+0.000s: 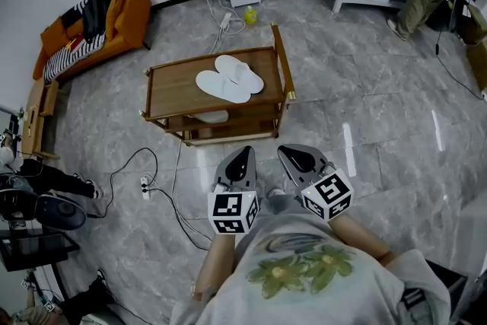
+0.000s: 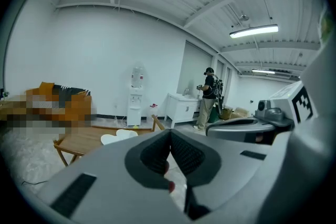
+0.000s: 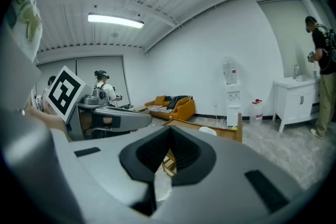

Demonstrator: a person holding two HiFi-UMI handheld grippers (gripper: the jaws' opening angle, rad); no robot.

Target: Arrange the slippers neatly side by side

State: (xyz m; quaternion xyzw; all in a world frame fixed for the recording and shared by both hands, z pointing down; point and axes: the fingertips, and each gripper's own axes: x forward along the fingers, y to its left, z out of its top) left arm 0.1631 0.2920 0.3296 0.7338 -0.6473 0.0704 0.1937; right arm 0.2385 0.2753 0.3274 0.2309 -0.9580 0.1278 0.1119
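White slippers (image 1: 230, 78) lie overlapping on top of the wooden table (image 1: 171, 91), well apart from the left gripper (image 1: 242, 157) and right gripper (image 1: 298, 157), whose empty jaws are pressed together, so both should open before approaching the table.

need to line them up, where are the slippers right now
In the head view, the white slippers lie overlapping on the wooden table, toward its right end.

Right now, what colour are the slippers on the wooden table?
The slippers are plain white, clearest in the head view.
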